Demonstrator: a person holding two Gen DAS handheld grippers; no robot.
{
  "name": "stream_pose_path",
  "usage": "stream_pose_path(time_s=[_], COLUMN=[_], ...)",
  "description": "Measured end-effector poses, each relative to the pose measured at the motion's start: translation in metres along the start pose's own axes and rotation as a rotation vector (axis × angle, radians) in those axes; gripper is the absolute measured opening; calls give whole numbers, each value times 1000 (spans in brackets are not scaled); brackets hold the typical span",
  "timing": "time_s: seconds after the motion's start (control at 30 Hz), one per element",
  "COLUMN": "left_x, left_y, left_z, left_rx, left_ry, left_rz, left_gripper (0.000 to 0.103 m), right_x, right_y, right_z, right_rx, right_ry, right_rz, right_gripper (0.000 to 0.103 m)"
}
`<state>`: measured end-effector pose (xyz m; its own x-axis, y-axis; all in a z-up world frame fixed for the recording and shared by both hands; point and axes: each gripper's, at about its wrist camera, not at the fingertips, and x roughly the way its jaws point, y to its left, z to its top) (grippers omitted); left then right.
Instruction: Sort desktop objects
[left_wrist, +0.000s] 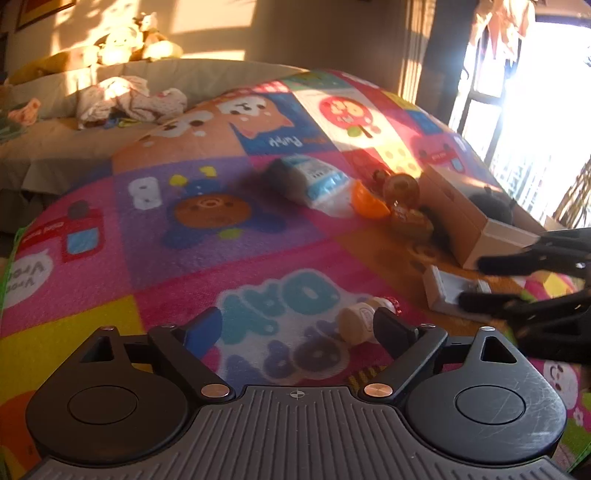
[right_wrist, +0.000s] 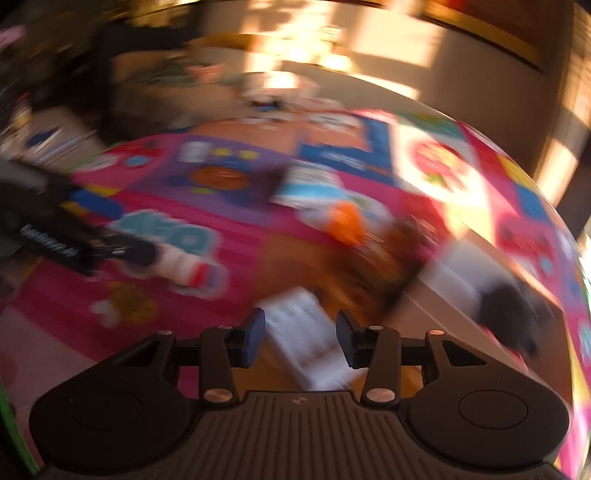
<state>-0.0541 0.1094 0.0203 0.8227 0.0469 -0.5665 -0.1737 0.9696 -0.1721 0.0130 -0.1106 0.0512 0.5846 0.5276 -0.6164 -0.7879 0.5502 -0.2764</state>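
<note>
My left gripper (left_wrist: 295, 328) is open and empty above the colourful play mat (left_wrist: 184, 229). A small cream bottle (left_wrist: 360, 321) with a red cap lies just beside its right finger. My right gripper (right_wrist: 301, 338) is open, with a small white box (right_wrist: 306, 343) lying between its fingers, not clamped. In the left wrist view the right gripper (left_wrist: 472, 280) reaches in from the right over that white box (left_wrist: 448, 291). A blue-and-white carton (left_wrist: 317, 182), an orange wedge (left_wrist: 367, 201) and brown toys (left_wrist: 404, 206) lie further off. The right wrist view is blurred.
A cardboard box (left_wrist: 465, 218) with a dark object (left_wrist: 493, 208) inside stands at the right of the mat; it also shows in the right wrist view (right_wrist: 454, 295). A sofa (left_wrist: 66, 147) with clothes and soft toys is at the back left. A bright window is at the right.
</note>
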Motion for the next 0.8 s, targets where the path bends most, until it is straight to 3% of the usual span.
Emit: stream_pose_path(time_s=[0.13, 0.23, 0.3, 0.33, 0.37, 0.47, 0.6, 0.8], left_x=[-6, -7, -6, -6, -5, -3, -4, -1], left_y=[11, 19, 23, 24, 24, 25, 24, 18], left_z=[1, 1, 1, 1, 0, -1, -2, -2], left_rx=[-32, -63, -82, -90, -96, -102, -97, -87], left_ry=[-17, -23, -25, -24, -23, -18, -17, -10], left_rz=[-4, -11, -18, -21, -24, -30, -37, -46], left_gripper=[95, 95, 95, 95, 95, 95, 95, 95], right_x=[18, 32, 40, 42, 44, 43, 20, -42], right_y=[26, 35, 37, 37, 37, 37, 18, -46], right_z=[16, 19, 19, 20, 20, 23, 39, 66], right_rx=[-160, -238, -256, -256, -251, -222, -143, 63], right_ry=[-11, 28, 46, 54, 60, 20, -98, -244], right_rz=[25, 35, 35, 34, 33, 2, -80, -191], right_gripper=[37, 37, 28, 17, 9, 3, 3, 2])
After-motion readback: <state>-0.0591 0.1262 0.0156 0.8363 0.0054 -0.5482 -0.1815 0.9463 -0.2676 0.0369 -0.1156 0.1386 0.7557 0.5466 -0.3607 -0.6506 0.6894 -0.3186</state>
